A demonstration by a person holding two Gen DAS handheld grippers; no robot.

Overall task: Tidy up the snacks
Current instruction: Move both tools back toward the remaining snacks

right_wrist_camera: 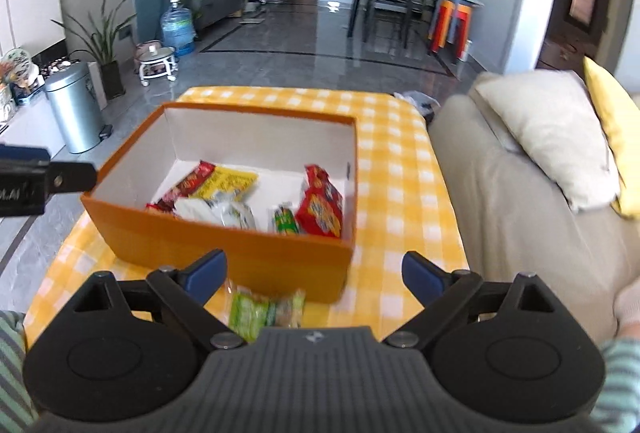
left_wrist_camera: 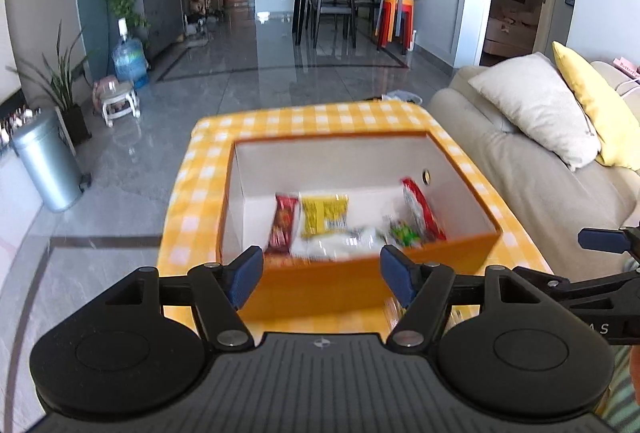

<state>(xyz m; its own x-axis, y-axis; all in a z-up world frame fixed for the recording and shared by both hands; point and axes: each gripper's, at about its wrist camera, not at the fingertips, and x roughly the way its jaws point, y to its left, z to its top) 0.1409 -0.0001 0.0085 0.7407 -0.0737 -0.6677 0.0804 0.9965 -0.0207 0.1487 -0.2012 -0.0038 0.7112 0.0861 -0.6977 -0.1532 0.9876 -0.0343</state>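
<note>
Right wrist view: green snack packet (right_wrist_camera: 264, 309) lies crosswise before spread, empty fingers (right_wrist_camera: 208, 269).

Two matching handheld claws, black with blue pads; striped sleeves.

Left claw (left_wrist_camera: 322, 275): matte black ribbed housing, small round compass-like emblem at top centre, two large round black discs either side, black linkage arms joined by silver screw heads, triangular cut-outs in outer links, blue fingertips (left_wrist_camera: 245, 275). Right claw (right_wrist_camera: 314, 277): same build, same emblem, silver screws, blue fingertips (right_wrist_camera: 206, 271). White lettering on each claw's side, only partly readable. Sleeve (right_wrist_camera: 12, 365) with green-and-white stripes shows at the lower edges of the right wrist view.
</note>
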